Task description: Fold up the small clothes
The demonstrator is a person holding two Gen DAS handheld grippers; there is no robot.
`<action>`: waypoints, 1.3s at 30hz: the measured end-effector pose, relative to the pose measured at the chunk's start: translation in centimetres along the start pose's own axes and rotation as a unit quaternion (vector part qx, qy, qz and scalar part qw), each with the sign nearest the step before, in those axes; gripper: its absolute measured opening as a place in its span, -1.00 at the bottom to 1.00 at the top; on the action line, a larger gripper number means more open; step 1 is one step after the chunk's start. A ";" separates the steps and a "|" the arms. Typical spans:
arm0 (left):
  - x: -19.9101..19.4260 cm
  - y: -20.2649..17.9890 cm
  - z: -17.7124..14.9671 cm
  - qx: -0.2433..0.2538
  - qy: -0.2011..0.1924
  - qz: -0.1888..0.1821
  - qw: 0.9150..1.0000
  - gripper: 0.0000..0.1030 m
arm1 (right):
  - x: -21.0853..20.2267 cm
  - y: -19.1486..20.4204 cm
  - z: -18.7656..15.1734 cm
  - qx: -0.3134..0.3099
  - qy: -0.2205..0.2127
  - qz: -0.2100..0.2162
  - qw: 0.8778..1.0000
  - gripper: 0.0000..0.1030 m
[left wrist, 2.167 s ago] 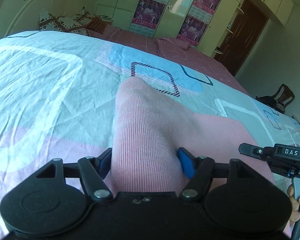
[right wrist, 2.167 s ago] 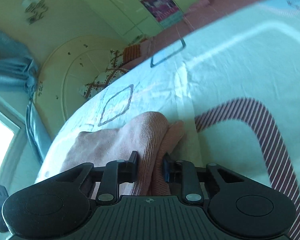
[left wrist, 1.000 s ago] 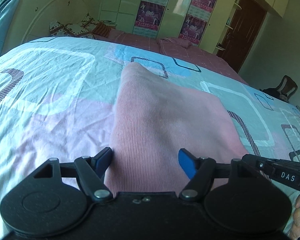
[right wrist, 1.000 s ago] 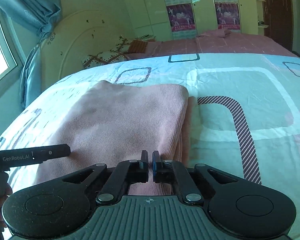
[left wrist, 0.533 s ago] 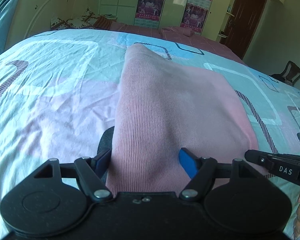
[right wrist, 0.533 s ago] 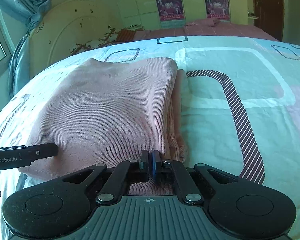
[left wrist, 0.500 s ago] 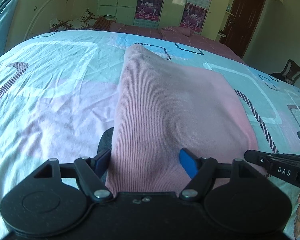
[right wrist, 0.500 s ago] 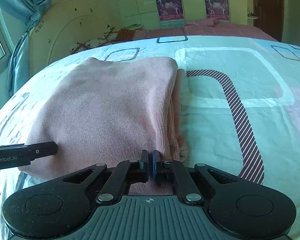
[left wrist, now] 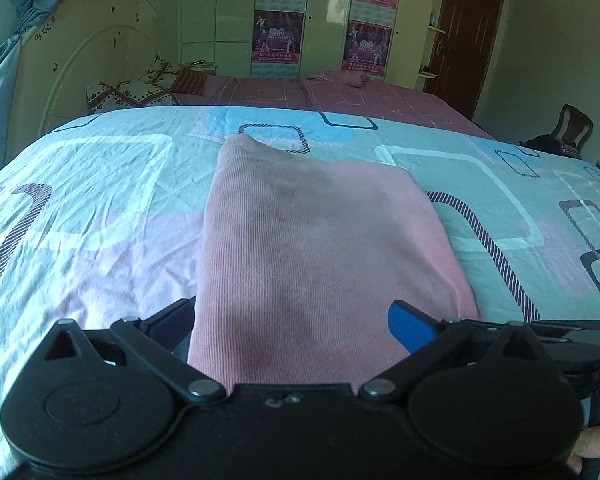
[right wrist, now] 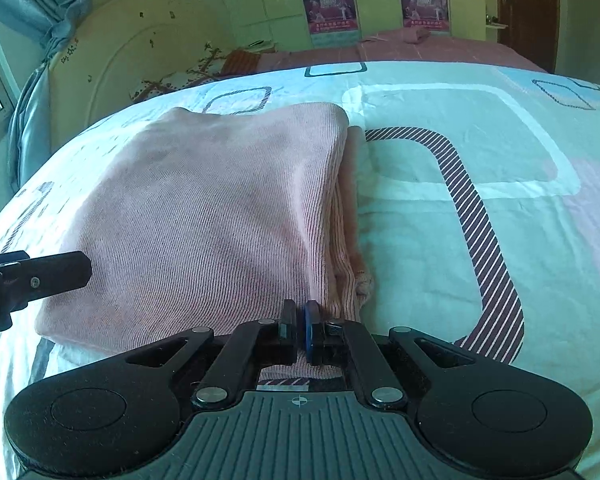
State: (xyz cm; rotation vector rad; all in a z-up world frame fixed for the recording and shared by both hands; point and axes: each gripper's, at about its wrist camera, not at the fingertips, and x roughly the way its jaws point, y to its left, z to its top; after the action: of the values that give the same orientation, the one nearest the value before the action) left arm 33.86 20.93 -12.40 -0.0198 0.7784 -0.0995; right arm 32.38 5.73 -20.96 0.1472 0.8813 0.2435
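A pink knit top [left wrist: 320, 248] lies folded flat on the bed sheet [left wrist: 100, 208], which has blue, white and pink shapes on it. The left gripper [left wrist: 296, 320] is at the near edge of the top. Its jaws are opening wide, with the cloth between them, and the blue pad [left wrist: 410, 326] sits clear of the cloth. The right gripper [right wrist: 299, 330] is squeezed tight at the top's near right corner, and the cloth edge seems pinched between its pads. A pillow [left wrist: 128, 94] rests by the headboard [left wrist: 80, 64].

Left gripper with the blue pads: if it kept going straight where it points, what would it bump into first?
Probably the folded pink ribbed knit garment: it lies between the opening jaws of the left gripper, on the patterned bedsheet. Depth is unclear.
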 end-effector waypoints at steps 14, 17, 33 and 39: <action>5.1 0.7 -1.2 -0.022 0.104 0.057 0.993 0.99 | -0.3 -0.1 -0.2 0.011 -0.004 0.006 1.000 -0.93; 4.6 0.2 -1.3 -0.012 0.096 0.065 0.993 0.99 | -0.5 0.0 -0.1 0.009 -0.001 0.007 1.000 -0.93; -7.7 -2.2 -1.4 0.049 0.001 0.042 0.998 0.74 | -12.8 3.2 -3.1 -0.055 -0.067 0.014 0.996 0.51; -13.3 -2.9 -2.7 0.062 -0.018 0.033 0.997 0.82 | -18.4 4.9 -4.9 -0.097 -0.088 0.021 0.991 0.76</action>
State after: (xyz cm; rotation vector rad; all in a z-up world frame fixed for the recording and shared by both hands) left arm 22.26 19.37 -4.84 0.1220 0.7344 -0.0837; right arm 16.62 5.54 -9.21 0.0048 0.6751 0.3486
